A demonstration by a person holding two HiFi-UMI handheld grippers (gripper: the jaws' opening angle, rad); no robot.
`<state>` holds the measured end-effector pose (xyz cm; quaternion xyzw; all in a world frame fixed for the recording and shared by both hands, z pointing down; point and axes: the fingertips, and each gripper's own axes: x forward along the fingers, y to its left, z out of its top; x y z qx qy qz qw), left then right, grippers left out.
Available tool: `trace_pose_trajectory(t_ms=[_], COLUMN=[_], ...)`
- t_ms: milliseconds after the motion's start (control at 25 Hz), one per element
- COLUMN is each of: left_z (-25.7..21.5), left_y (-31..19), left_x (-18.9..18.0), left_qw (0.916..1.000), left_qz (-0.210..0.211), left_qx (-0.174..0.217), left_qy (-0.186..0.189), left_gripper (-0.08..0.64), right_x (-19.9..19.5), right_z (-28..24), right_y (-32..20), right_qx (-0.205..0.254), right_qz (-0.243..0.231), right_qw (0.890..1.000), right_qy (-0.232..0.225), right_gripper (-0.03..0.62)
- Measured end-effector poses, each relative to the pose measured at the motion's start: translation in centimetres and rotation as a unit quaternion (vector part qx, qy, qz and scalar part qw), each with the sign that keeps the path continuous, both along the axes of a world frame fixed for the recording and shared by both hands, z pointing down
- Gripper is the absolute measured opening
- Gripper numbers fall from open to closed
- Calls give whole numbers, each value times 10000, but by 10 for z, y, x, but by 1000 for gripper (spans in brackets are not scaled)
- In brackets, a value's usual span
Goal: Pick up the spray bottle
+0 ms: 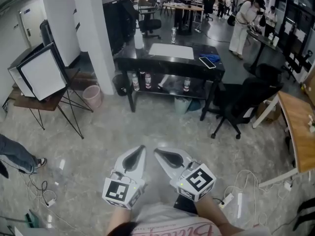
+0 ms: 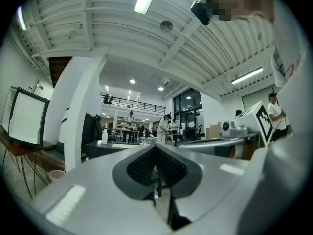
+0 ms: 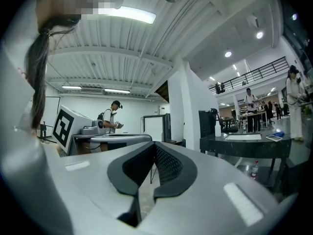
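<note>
The white spray bottle (image 1: pixel 139 40) stands upright on the left end of a black table (image 1: pixel 147 61) across the room. It shows small in the left gripper view (image 2: pixel 104 136) and in the right gripper view (image 3: pixel 217 128). My left gripper (image 1: pixel 141 149) and right gripper (image 1: pixel 157 152) are held side by side low in the head view, pointing level towards the table and well short of it. Both have their jaws together with nothing between them. The left gripper's (image 2: pixel 156 149) dark pads meet at the tip, and so do the right gripper's (image 3: pixel 155 145).
On the table lie a white sheet (image 1: pixel 171 50) and a phone (image 1: pixel 207 62); small bottles (image 1: pixel 147 80) stand on its lower shelf. A white pillar (image 1: pixel 96 23), pink bin (image 1: pixel 92 96) and light panel (image 1: pixel 42 73) are left; an office chair (image 1: pixel 241 100) and wooden desk (image 1: pixel 300 124) right. Cables (image 1: pixel 231 198) cross the floor.
</note>
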<state>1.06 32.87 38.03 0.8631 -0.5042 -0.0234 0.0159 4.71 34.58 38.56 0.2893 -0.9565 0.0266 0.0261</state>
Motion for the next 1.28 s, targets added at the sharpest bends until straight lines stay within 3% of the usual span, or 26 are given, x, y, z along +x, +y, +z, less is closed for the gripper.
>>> trace_pose_trajectory(t_ms=[240,720,1040,1280], left_z=[13,-10,5,14], left_y=[-63,-242,-318,-381], left_x=[-12,-50,-64,-71], left_qw=[9999,9980,9974,9981], left_qz=[102,515,641,515], left_qx=[27,284,14,-56], left_qy=[56,240,335,329], left_gripper=[0,0,0,0], right_x=[-6,-47,-56,-62], right_z=[11,-5,8,18], right_y=[-68,-244,-327,-387], right_qx=[-274,-149,-520,-560], right_qz=[171,610,845,725], right_qw=[9994,9980,9950,9958], right_qy=[-125,-94,-113,-25], right_gripper=[2,2,2,2])
